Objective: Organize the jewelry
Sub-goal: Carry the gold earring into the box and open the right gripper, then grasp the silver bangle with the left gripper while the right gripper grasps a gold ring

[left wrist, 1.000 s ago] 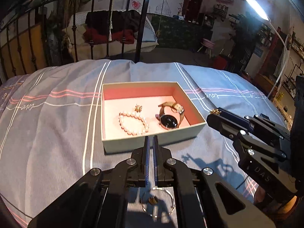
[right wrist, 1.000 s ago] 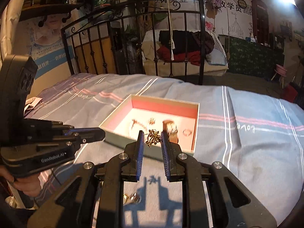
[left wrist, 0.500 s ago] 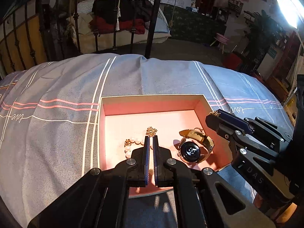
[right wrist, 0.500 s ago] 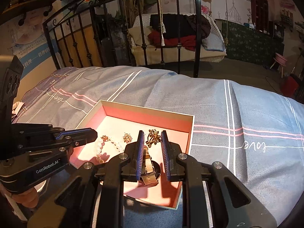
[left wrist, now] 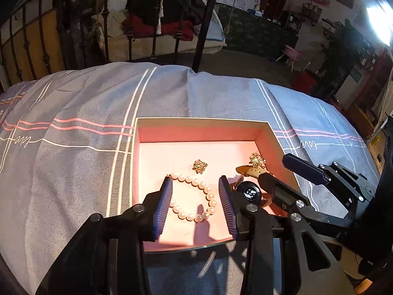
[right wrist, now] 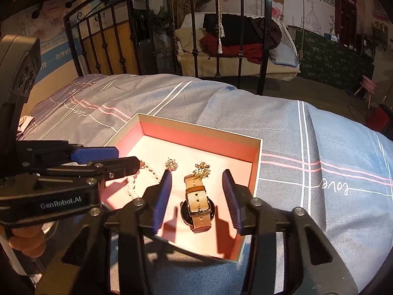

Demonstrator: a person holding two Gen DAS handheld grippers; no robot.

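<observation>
An open box with a pink lining (left wrist: 196, 132) (right wrist: 196, 132) lies on the bed. Inside lie a pearl bracelet (left wrist: 194, 196) (right wrist: 131, 184), a watch with a tan strap (left wrist: 249, 191) (right wrist: 197, 204) and two gold flower earrings: one (left wrist: 200, 166) (right wrist: 171, 164) beside the pearls, one (left wrist: 256, 159) (right wrist: 202, 169) on the watch strap's far end. My left gripper (left wrist: 195, 204) is open and empty over the pearls. My right gripper (right wrist: 196, 196) is open and empty over the watch.
The box rests on a grey-blue bedspread with pink and white stripes (left wrist: 73, 147) (right wrist: 319, 147). A black iron bed frame (left wrist: 201, 22) (right wrist: 266, 32) stands behind it. Beyond are a wicker seat with clothes (right wrist: 240, 39) and a bright lamp at the right (left wrist: 379, 24).
Both grippers opened over the box. The gold earring held by the right gripper now lies on the watch strap; the one at the left gripper's tips lies beside the pearls.
</observation>
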